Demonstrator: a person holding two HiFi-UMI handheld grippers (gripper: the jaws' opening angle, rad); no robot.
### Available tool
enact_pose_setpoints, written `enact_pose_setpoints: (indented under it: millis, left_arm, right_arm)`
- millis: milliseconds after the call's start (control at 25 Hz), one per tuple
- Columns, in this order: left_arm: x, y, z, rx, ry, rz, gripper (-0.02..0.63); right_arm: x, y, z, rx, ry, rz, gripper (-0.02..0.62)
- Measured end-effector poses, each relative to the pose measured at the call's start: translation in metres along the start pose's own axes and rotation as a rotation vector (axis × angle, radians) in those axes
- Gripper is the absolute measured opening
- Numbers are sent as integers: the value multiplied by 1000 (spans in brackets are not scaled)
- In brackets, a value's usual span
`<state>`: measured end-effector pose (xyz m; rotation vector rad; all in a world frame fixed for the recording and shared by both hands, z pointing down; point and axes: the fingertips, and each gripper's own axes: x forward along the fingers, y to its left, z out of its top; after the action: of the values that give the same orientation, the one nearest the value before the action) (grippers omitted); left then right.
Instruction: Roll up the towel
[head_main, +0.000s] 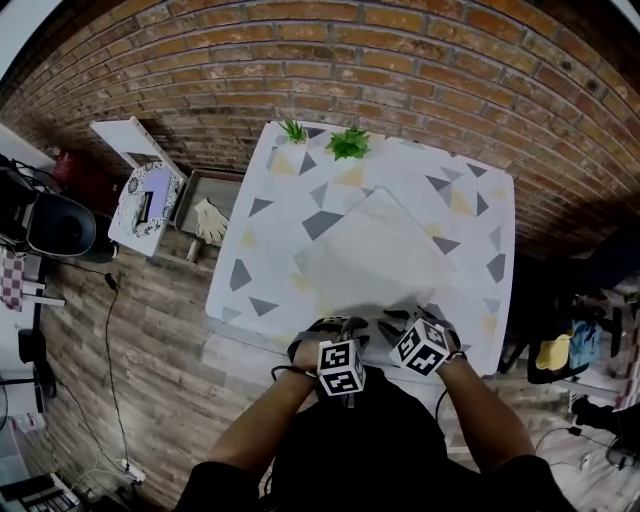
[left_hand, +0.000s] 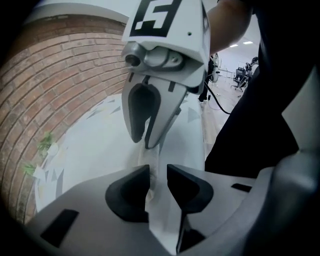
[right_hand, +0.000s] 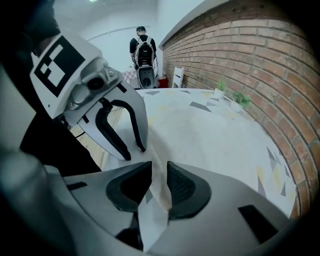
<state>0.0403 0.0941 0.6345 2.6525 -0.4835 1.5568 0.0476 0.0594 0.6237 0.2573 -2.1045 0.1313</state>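
Observation:
A pale towel (head_main: 375, 250) lies flat on the table (head_main: 470, 200), which has a triangle pattern. Both grippers sit side by side at its near edge. In the head view my left gripper (head_main: 338, 323) and my right gripper (head_main: 402, 316) point down at that edge. A raised fold of towel (left_hand: 150, 192) stands between the left gripper's (left_hand: 158, 172) pads, with a gap showing beside it. The right gripper (right_hand: 159, 172) also has a towel fold (right_hand: 156, 200) running loosely between its pads. Each gripper view shows the other gripper close ahead, touching the cloth.
Two small green plants (head_main: 348, 143) (head_main: 293, 130) stand at the table's far edge by the brick wall (head_main: 400, 60). A tray with gloves (head_main: 208, 218) and a white chair (head_main: 130, 140) are left of the table. A person with a backpack (right_hand: 144, 50) stands far off.

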Motion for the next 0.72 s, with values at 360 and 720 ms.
enact_pose_setpoints:
  millis: [360,720]
  left_arm:
    - [9,9,-7,-23,40,3,110]
    - [7,13,-3,-57,30,-15,115]
  right_arm:
    - [-9,23,-3,-33,-49,16,97]
    - [13,19,-11,-128,35,52,156]
